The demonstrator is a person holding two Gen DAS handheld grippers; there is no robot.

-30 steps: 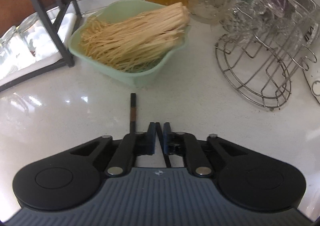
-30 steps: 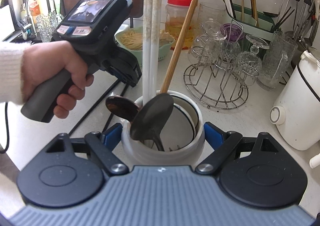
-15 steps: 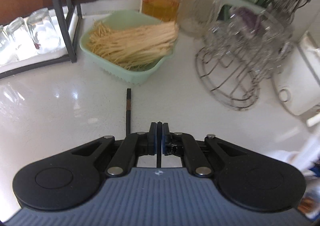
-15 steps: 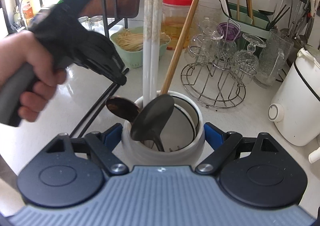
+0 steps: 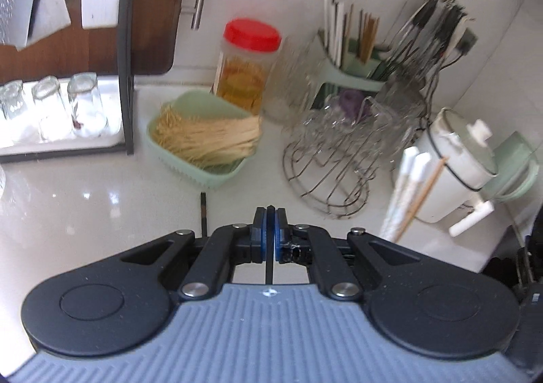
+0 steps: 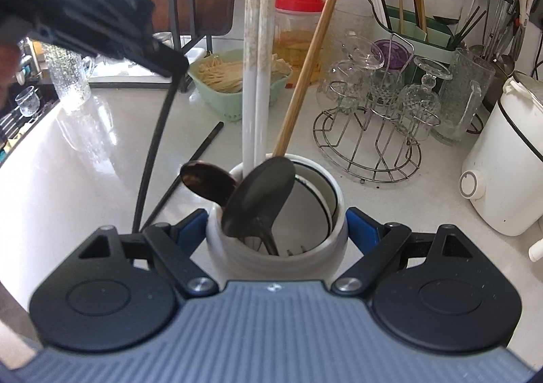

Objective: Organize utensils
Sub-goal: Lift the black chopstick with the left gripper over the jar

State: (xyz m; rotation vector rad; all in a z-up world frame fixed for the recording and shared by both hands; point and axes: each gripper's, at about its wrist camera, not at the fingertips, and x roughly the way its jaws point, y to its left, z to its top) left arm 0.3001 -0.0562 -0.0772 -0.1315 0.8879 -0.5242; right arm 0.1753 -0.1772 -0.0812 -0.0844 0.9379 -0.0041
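Observation:
My left gripper (image 5: 270,218) is shut on a thin black chopstick (image 5: 269,267), which runs as a dark line between its blue pads. From the right wrist view the left gripper (image 6: 169,67) hangs blurred at the upper left, the black chopstick (image 6: 152,152) slanting down from it above the counter. A second black chopstick (image 6: 190,165) lies on the counter, also seen as the second chopstick (image 5: 203,210). My right gripper (image 6: 276,223) is shut on a white ceramic utensil jar (image 6: 276,257) holding two white handles (image 6: 256,77), a wooden handle (image 6: 312,60), a dark spoon (image 6: 207,182) and a black ladle (image 6: 261,193).
A green basket of noodles (image 5: 203,142) and a red-lidded jar (image 5: 247,67) stand at the back. A wire rack of glasses (image 6: 373,118), a green drainer of chopsticks (image 6: 414,30) and a white cooker (image 6: 505,165) fill the right. A black shelf frame (image 5: 127,77) with glasses stands left.
My left gripper has risen and tilted up with the black chopstick clamped in it, so the back wall and drainer now show. The right gripper has kept still on the jar.

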